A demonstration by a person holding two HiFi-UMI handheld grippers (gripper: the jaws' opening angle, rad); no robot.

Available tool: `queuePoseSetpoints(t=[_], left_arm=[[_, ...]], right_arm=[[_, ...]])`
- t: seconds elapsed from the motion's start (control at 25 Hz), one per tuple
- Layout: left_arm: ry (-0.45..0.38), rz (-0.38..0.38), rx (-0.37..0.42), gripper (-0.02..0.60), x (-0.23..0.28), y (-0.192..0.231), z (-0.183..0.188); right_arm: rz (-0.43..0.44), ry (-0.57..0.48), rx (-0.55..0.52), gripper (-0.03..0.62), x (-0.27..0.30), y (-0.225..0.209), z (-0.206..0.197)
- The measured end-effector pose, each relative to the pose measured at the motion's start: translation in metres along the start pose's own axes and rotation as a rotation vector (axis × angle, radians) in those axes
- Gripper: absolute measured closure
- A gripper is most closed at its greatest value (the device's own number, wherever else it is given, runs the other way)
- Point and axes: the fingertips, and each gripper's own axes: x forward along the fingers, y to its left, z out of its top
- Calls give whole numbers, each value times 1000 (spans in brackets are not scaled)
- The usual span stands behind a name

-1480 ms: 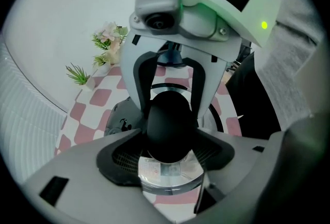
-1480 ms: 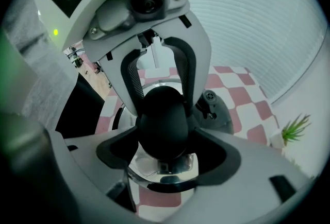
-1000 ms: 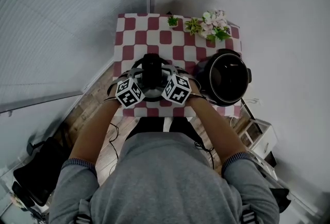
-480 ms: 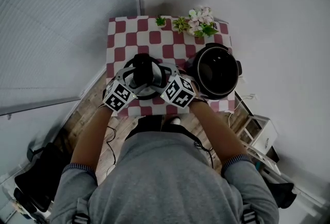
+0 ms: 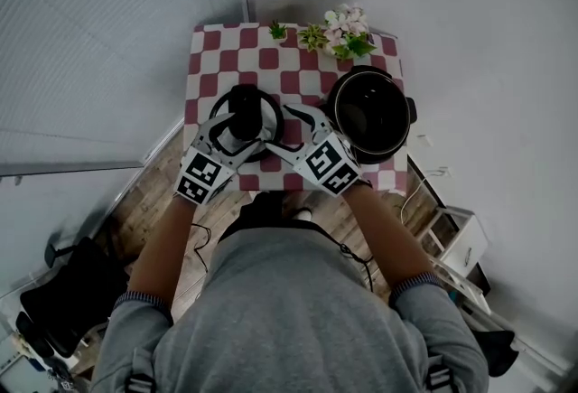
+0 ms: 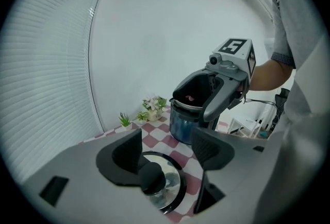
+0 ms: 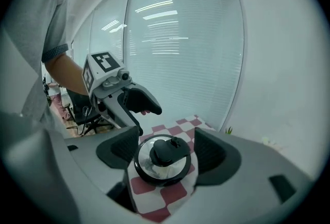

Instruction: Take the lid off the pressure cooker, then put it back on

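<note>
- Lid [image 5: 242,120]: lies flat on the checked table [image 5: 206,66], knob [image 7: 165,152] up, on the near left part of the cloth.
- Cooker [image 5: 370,116]: stands open to the right of the lid, near it but apart. Its dark inside shows.
- Left gripper [image 6: 167,153]: jaws set wide apart, holding nothing. In the left gripper view the lid lies low in the gap. The knob sits close under the pad at that view's left, and contact with that pad cannot be settled. The other pad is clear of the lid.
- Right gripper [image 7: 165,148]: jaws set wide apart, holding nothing. In the right gripper view the lid sits centred in the gap, which is wider than the lid. Neither pad touches the rim or the knob.
- Head view: the two grippers flank the lid. The left one is at its near left edge. The right one is at its right side, between lid and cooker.
- Flowers [image 5: 343,30]: at the far edge of the table, well apart from the lid.
</note>
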Motion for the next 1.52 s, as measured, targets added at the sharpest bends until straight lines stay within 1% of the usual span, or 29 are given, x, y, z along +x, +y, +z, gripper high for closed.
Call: queuePoseSetpoints(t=[0.24, 0.36, 0.48, 0.72, 0.84, 0.88, 1.08, 1.4, 1.52], left_arm=[[-128, 41, -44, 258, -25, -26, 21], [-215, 53, -69, 259, -39, -38, 38], [-304, 63, -85, 259, -55, -52, 56], [-430, 105, -60, 259, -87, -79, 86], [-449, 123, -70, 259, -97, -88, 90], [-450, 128, -69, 259, -98, -91, 89], [-469, 163, -57, 258, -106, -98, 90], [-495, 174, -47, 258, -110, -108, 98], [-494, 179, -31, 258, -110, -111, 101]], right_arm=[[-47, -162, 59, 243, -45, 5, 20], [-81, -223, 74, 238, -61, 9, 20], [-97, -276, 75, 238, -76, 19, 15], [-102, -394, 61, 238, -110, 48, 34], [-122, -474, 57, 240, -128, 54, 48], [-123, -476, 59, 240, -132, 55, 48], [-118, -431, 51, 238, -139, 57, 33], [-131, -427, 44, 238, -150, 57, 28], [-130, -427, 41, 238, -153, 58, 27]])
